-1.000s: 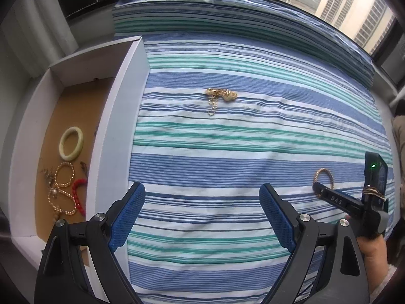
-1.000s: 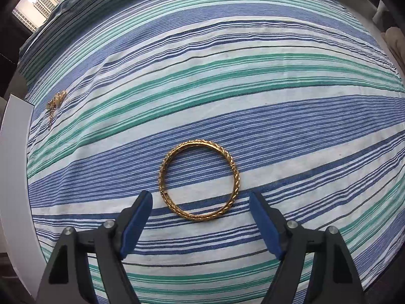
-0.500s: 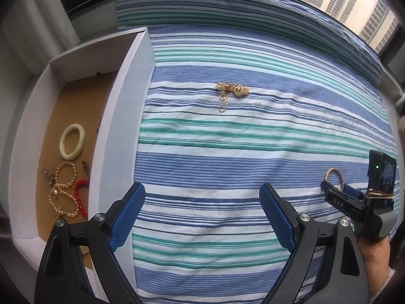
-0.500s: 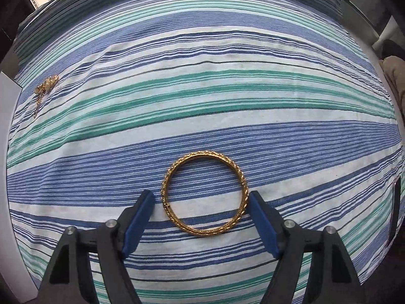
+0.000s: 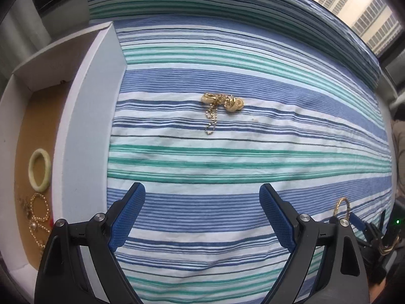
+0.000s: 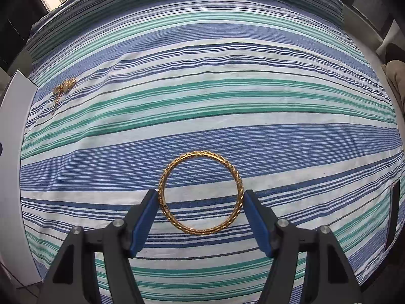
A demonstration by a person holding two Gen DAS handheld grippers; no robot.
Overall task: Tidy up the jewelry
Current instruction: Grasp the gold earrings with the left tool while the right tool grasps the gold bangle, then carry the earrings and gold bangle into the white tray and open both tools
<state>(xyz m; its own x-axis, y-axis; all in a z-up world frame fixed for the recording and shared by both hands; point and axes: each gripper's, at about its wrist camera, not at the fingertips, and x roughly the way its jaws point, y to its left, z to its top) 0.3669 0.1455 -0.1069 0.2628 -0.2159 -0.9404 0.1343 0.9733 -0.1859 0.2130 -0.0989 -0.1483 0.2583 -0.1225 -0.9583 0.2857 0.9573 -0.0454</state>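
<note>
A gold twisted bangle (image 6: 200,230) sits between the blue pads of my right gripper (image 6: 200,195), which touch it on both sides just over the striped cloth (image 6: 202,101). The same bangle (image 5: 343,206) shows at the lower right of the left wrist view. My left gripper (image 5: 202,197) hangs open over the cloth with nothing between its fingers. Beyond it lies a tangled gold chain with pale charms (image 5: 222,103), seen far left as a small chain (image 6: 63,87) in the right wrist view.
A white box (image 5: 86,126) with a brown floor stands left of the cloth. It holds a pale green bangle (image 5: 40,169), gold bead bracelets (image 5: 38,210) and a red piece (image 5: 51,221). Windows and buildings lie beyond the cloth's far edge.
My right gripper's jaws closed in until the pads met the bangle. My left gripper moved forward and lower toward the gold chain, which now looks larger and nearer.
</note>
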